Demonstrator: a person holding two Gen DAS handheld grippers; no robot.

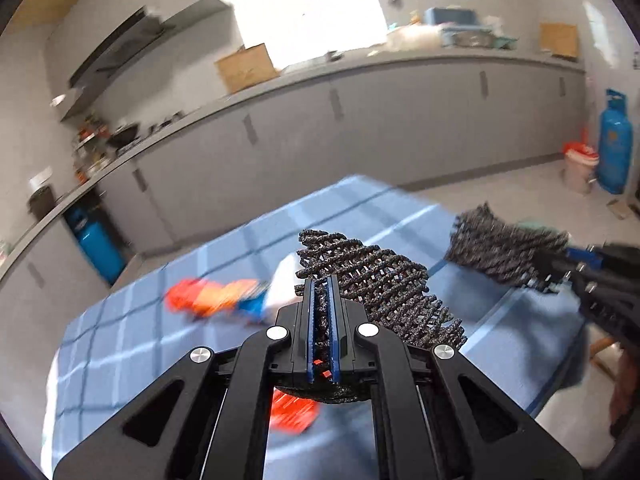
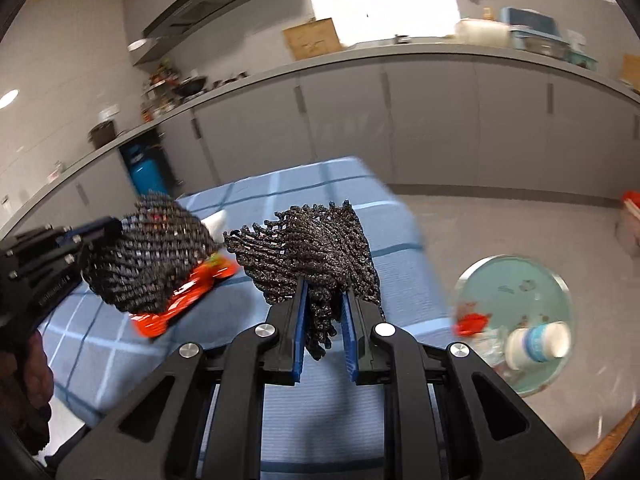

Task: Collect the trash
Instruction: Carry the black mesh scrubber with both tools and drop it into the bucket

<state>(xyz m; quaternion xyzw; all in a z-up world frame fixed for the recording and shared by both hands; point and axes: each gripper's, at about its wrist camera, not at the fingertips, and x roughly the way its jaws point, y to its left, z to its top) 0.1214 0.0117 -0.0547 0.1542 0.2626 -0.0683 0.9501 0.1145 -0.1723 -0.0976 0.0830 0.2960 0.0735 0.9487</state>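
Gripping a dark mesh net [image 1: 372,280] between them, your two tongs hold it above the bench [image 1: 120,332], which wears a blue checked cloth. Your left tongs [image 1: 323,292] have their blue pads pressed nearly together with a fold of the netting pinched in the narrow slot; the rest of the mesh fans out ahead and to the right of them. Your right tongs [image 2: 325,304] stand a little wider, with a bunched strand of the net [image 2: 312,248] hanging down between the pads and the mesh spreading up and outward above the fingertips.

From the left wrist view, the right tongs [image 1: 532,256] reach in from the right edge with another clump of mesh at their tips. From the right wrist view, the left tongs [image 2: 116,226] come in from the left, likewise wrapped in netting.

An orange wrapper [image 2: 180,296] lies on the cloth below the left-hand clump, blurred. A white object [image 2: 216,220] sits just behind it; you cannot tell what it is.

On the floor to the right of the bench stands a pale green round bin [image 2: 516,280], seen from above, holding a white bottle [image 2: 538,344] and a scrap of orange trash [image 2: 472,322].
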